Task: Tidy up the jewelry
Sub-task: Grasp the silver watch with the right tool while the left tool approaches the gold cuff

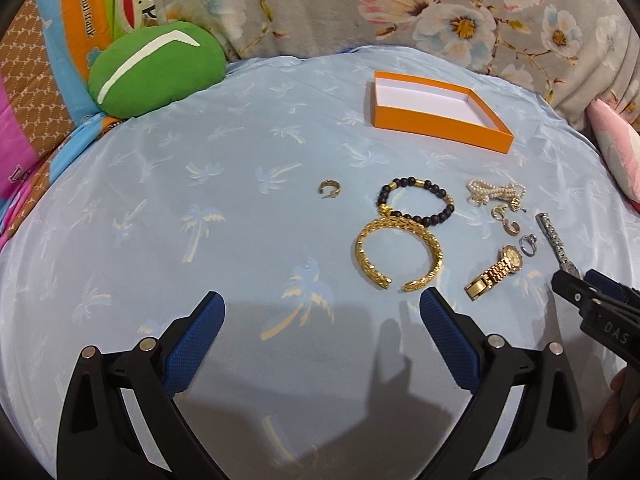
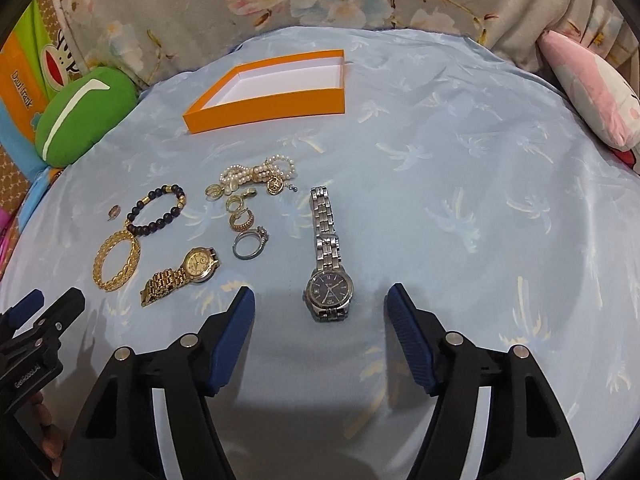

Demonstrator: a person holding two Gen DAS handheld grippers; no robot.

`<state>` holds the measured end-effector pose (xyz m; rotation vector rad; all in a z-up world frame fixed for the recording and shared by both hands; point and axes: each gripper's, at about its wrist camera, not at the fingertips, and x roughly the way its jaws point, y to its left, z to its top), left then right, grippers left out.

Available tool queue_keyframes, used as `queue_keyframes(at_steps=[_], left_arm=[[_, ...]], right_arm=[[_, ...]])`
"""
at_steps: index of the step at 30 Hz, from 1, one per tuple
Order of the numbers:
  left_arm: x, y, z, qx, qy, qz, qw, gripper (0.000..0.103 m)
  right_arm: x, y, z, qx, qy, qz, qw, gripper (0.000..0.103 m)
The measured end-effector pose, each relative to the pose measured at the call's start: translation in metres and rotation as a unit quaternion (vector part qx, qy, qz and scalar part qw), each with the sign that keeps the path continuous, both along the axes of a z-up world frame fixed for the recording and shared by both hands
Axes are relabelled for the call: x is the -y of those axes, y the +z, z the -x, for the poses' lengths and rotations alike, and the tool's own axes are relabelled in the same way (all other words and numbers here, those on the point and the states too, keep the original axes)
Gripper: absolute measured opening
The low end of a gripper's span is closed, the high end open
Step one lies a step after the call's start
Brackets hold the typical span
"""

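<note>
**Jewelry spread below an open orange box**

Cloth (image 2: 460, 128) of pale blue with a palm print covers the whole work surface. Orange box (image 2: 280, 100), shallow, white inside and holding nothing, sits toward the far edge; everything else is placed against it. Well to its left lies a green cushion (image 1: 156, 68), and well to its right a pink pillow (image 2: 592, 92).

Right gripper (image 2: 320, 300) hovers on the near side of the box, its blue-padded fingers (image 2: 240, 316) spread wide on either side of the silver watch (image 2: 328, 268), not touching it. Left gripper (image 1: 322, 304) hangs low and nearer still, jaws wide and holding nothing, just short of the gold cuff bangle (image 1: 400, 256).

Nearer than the box and left of the silver watch lie the gold watch (image 2: 184, 272), the dark beaded bracelet (image 2: 160, 210) touching the bangle, and a bundled pearl strand (image 2: 256, 174). Smallest are the gold hoop earrings (image 2: 240, 212), a silver ring (image 2: 248, 244), and a lone small ring (image 1: 329, 189) farthest left.
</note>
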<state>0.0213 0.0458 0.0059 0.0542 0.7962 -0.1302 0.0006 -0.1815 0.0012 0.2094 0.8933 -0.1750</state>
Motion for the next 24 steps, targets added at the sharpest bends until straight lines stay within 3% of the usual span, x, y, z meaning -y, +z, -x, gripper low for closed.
queue_keyframes(at_steps=[11,20,24], left_arm=[[0.036,-0.009,-0.03,-0.031,-0.035,-0.038,0.9982,0.096],[0.038,-0.014,-0.048,-0.058,-0.021,-0.022,0.9978,0.095],[0.041,-0.013,-0.044,-0.047,-0.031,-0.022,0.9981,0.08]], right_arm=[[0.008,0.001,-0.004,0.001,-0.02,0.007,1.0,0.031],[0.012,0.001,-0.002,0.003,-0.02,0.0,1.0,0.025],[0.012,0.001,0.001,0.004,-0.019,-0.003,1.0,0.025]])
